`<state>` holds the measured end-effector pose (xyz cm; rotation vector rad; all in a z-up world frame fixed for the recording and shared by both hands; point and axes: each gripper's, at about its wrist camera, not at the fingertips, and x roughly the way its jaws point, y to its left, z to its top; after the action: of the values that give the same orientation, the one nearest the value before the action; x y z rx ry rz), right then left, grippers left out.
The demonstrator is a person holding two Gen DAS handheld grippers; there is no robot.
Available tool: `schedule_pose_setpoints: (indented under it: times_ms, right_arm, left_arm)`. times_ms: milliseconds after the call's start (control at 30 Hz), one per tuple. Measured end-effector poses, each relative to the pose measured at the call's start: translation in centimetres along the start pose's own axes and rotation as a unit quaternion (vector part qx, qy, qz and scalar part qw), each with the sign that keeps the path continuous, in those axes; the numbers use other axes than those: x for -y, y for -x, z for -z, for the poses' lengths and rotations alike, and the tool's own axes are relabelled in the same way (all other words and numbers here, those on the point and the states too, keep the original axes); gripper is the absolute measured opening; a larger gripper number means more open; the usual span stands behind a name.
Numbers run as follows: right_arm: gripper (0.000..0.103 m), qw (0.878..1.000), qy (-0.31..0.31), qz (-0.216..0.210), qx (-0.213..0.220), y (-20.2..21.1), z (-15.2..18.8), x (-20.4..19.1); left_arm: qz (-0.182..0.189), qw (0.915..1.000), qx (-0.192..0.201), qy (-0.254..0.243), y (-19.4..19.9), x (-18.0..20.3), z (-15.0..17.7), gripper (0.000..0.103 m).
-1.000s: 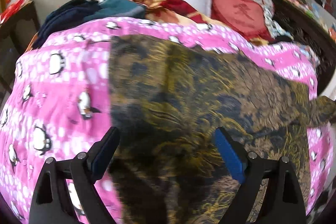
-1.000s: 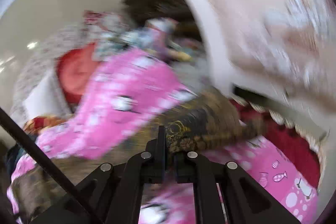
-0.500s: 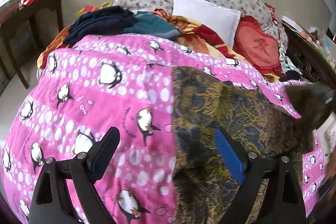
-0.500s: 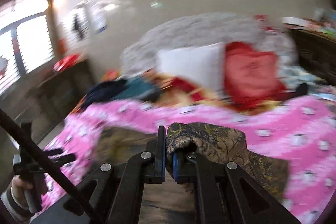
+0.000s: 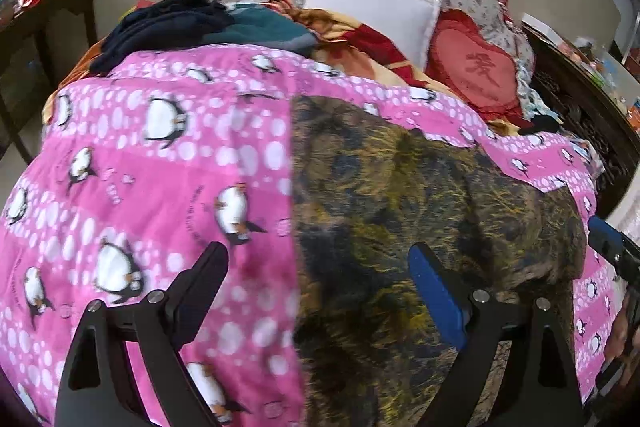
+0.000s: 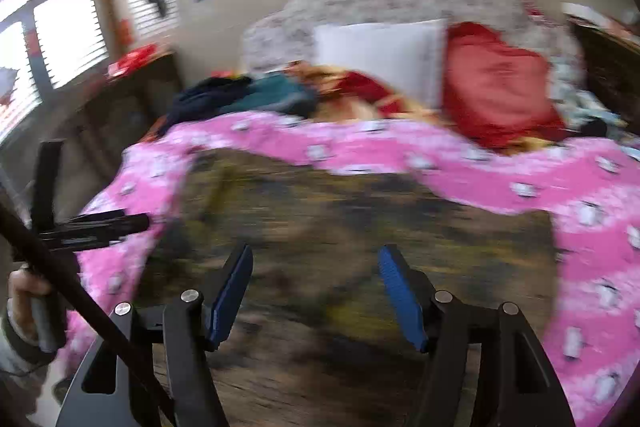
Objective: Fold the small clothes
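Bed (image 5: 576,115) under a pink penguin quilt (image 5: 160,187)
A brown-and-gold garment (image 5: 400,207) lies spread at frame centre; pillows (image 5: 368,15) and dark clothes (image 5: 168,23) along the top.
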<state>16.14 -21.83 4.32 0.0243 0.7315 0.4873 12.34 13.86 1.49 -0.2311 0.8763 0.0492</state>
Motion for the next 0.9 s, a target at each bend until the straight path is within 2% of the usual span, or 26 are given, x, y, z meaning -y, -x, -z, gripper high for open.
schedule_pose_setpoints:
  times_ms: [100, 267, 400, 467, 533, 633, 700, 833, 900]
  right_arm:
    - [0.071, 0.999, -0.036, -0.006, -0.005, 0.2, 0.4, 2.1]
    - [0.071, 0.998, -0.042, -0.028, -0.027, -1.3, 1.3, 1.8]
    - [0.071, 0.993, -0.066, -0.075, -0.058, -5.0, 0.6, 0.7]
    - [0.071, 0.989, -0.096, -0.074, -0.085, -7.5, 0.0, 0.4]
    - [0.073, 0.984, -0.117, -0.107, -0.085, -8.5, -0.8, -0.3]
    - [0.074, 0.975, -0.119, -0.18, -0.054, -8.9, -3.3, -3.3]
    - [0.075, 0.962, -0.125, -0.236, -0.05, -9.7, -4.8, -5.3]
    - [0.076, 0.949, -0.13, -0.288, -0.027, -8.8, -6.5, -7.1]
    - [0.083, 0.944, -0.13, -0.302, -0.016, -7.4, -6.2, -6.5]
  left_arm:
    - [0.014, 0.9995, -0.008, -0.026, -0.5, 2.2, 0.3, 0.091]
    - [0.04, 0.9957, -0.012, -0.082, -0.6, 5.7, 1.5, 0.091]
    - [0.032, 0.9931, -0.027, -0.109, -1.0, 6.8, 2.8, 0.091]
    - [0.03, 0.9932, -0.033, -0.108, -0.8, 6.1, 3.2, 0.091]
    - [0.026, 0.9938, -0.03, -0.104, -0.2, 4.9, 3.5, 0.091]
    - [0.003, 0.9952, -0.014, -0.097, 0.8, 2.9, 3.5, 0.091]
    - [-0.004, 0.9961, -0.008, -0.087, 1.2, 1.8, 3.4, 0.091]
    - [0.014, 0.9967, -0.019, -0.078, 1.1, 1.4, 3.6, 0.091]
    - [0.019, 0.9958, -0.018, -0.087, 1.0, 1.8, 3.8, 0.091]
